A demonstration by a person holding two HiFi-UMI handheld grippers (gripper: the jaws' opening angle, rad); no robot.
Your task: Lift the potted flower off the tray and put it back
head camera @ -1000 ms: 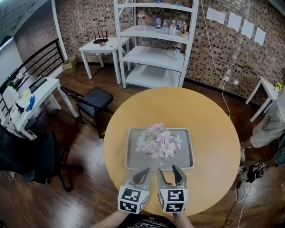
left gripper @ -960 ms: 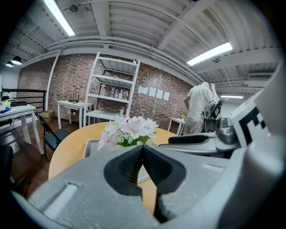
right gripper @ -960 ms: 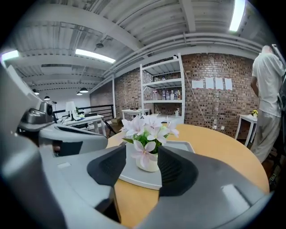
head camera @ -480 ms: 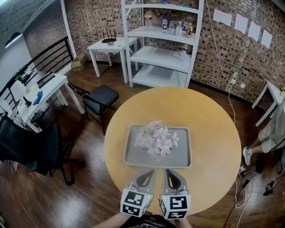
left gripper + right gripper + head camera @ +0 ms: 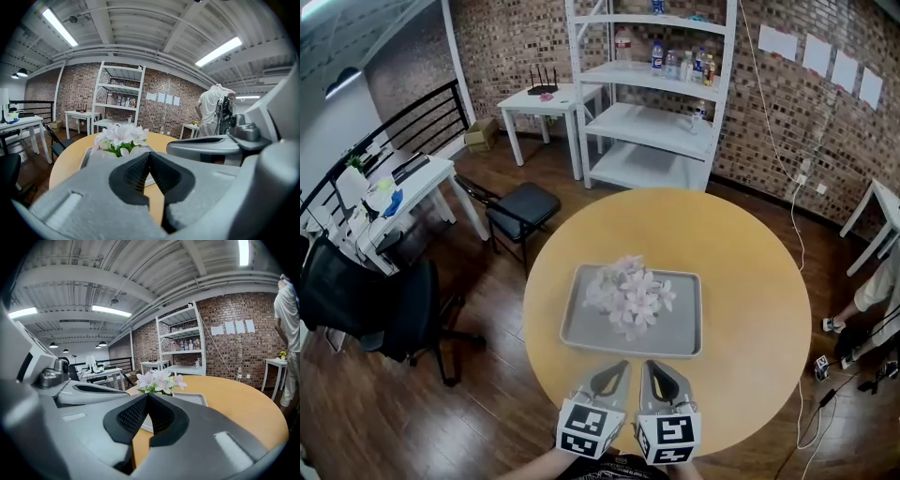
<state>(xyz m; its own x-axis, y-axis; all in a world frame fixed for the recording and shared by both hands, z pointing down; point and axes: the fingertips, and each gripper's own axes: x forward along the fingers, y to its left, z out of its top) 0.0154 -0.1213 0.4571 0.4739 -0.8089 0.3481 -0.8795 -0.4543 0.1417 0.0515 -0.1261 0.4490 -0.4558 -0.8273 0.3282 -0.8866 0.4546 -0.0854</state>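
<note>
The potted flower, pale pink and white blossoms over green leaves, stands on the grey tray in the middle of the round wooden table. Both grippers hover side by side at the table's near edge, short of the tray. My left gripper is shut with nothing in it, and so is my right gripper. In the left gripper view the closed left gripper points at the flower. In the right gripper view the shut right gripper points at the flower and the tray.
A white shelf unit with bottles stands beyond the table. A black chair sits at the table's left, with white side tables and an office chair further left. A person is at the right edge, beside floor cables.
The right gripper's jaws have closed. Both grippers have drawn back from the tray's near rim toward the table edge. The flower and tray have stayed put.
</note>
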